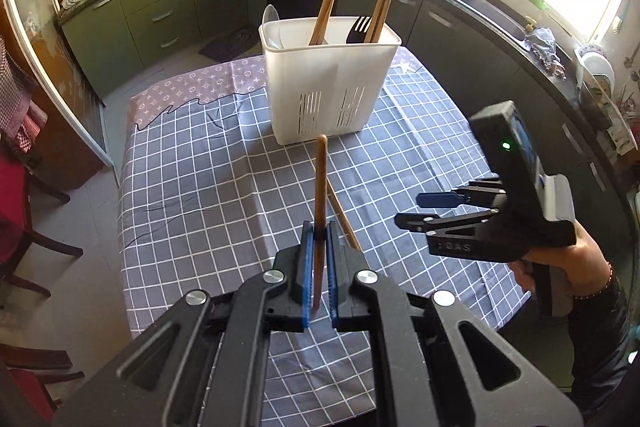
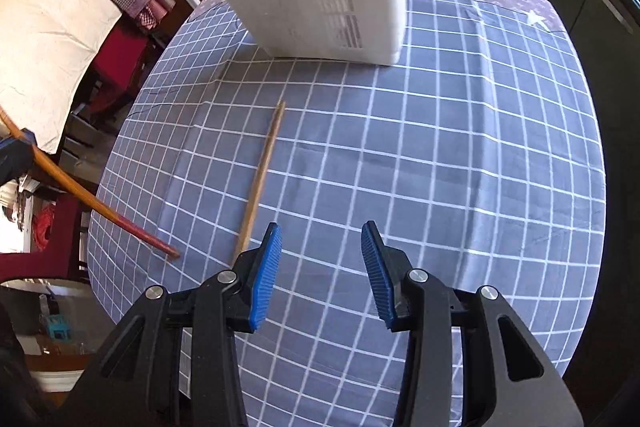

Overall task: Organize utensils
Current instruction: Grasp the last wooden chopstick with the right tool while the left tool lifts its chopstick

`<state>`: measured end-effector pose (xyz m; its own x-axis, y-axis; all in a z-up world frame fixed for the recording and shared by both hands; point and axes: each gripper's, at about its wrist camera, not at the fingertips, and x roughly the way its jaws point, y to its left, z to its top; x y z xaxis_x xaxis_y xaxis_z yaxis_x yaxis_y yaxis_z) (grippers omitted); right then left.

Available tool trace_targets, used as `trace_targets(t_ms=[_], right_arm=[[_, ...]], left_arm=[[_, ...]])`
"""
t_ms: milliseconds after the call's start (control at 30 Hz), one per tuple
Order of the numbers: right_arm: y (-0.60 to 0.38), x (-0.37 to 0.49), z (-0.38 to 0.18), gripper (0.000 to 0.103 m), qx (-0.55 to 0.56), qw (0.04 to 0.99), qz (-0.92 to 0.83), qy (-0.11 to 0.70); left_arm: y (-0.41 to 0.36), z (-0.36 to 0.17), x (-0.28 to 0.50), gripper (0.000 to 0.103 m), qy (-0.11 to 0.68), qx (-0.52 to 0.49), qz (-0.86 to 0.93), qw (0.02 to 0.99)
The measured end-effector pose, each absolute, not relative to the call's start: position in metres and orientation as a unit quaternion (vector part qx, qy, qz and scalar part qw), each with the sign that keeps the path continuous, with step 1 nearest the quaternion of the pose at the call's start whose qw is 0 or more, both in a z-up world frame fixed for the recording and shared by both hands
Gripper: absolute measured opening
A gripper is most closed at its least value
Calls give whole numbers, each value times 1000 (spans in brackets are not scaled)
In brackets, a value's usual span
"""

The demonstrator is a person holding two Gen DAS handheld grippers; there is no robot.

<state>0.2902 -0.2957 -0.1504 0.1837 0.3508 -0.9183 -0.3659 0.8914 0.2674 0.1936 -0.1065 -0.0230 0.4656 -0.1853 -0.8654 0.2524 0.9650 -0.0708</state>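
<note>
Pinching one brown chopstick (image 1: 320, 203) between pressed-together jaws, left gripper (image 1: 319, 267) up off the table (image 1: 192, 187), stick standing nearly upright with its far end aimed at the white holder (image 1: 332, 83). Lying flat on the checked cloth just right of that held stick, a second chopstick (image 2: 262, 179), long axis running near to far and leaning slightly right at the far end. Hovering further right, right gripper (image 2: 320, 267), jaws spread and empty, nothing between the pads. Sitting just left of those spread jaws, the near tip of the loose stick, so a short shift left needed to straddle it, with the jaws already set across its length. Nearer to the loose stick: the right hand, judging from its own view.

Counting left to right: one held chopstick, one loose chopstick, one holder at the far side. Inside the holder, one white spoon (image 1: 271, 21), probably four chopsticks (image 1: 328, 3) in two pairs though overlap blurs the count, one black fork (image 1: 359, 29).
</note>
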Motion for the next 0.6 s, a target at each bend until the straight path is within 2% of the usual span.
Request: trace_targets(t_ms=[33,233,600], right_arm=[[-286,295,-151,42,-12,764,235,601],[-232,310,-160,24,-58,739,228,631],[-199,323,-185,17,-114,712,175,671]], left_arm=[[-105,-24,193,6,499,33,-129,856],[-100,-24,190,6,494,34,-139,858],[-98,-24,186,6,485,44,-154,860]])
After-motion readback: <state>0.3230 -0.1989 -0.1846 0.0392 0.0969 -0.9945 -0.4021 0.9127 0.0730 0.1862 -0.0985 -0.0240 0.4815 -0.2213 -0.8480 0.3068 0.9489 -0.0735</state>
